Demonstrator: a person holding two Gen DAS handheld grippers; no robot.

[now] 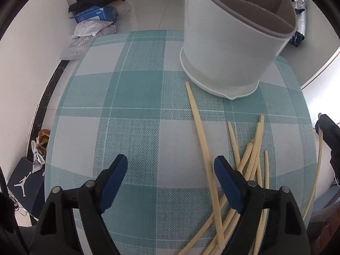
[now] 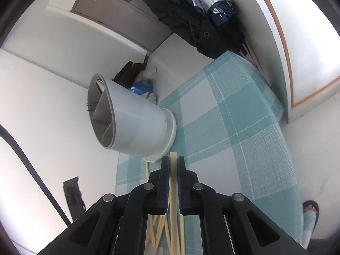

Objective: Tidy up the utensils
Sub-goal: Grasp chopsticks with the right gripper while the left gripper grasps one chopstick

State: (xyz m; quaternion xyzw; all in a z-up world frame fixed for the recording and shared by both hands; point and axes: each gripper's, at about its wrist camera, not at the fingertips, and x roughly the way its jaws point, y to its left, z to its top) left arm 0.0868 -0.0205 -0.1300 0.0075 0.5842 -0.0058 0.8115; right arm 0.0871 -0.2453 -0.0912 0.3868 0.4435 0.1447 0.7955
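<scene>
A white utensil holder [image 1: 229,38] with grey inner dividers stands at the far right of the checked table. Several pale wooden chopsticks [image 1: 250,155] lie scattered in front of it. My left gripper [image 1: 170,167] is open and empty, low over the cloth, left of the pile. My right gripper [image 2: 173,163] is shut on one chopstick [image 2: 173,182], held rolled sideways near the holder [image 2: 131,123], which shows black fork tines [image 2: 90,106] in one compartment. The right gripper [image 1: 327,133] with its chopstick appears at the left view's right edge.
The teal and white checked cloth [image 1: 131,97] covers the table. Bags, a blue box [image 1: 93,14] and dark clothes lie on the floor beyond the far edge. A shoe box [image 1: 23,180] sits on the floor at left. A wall runs along the table's right side.
</scene>
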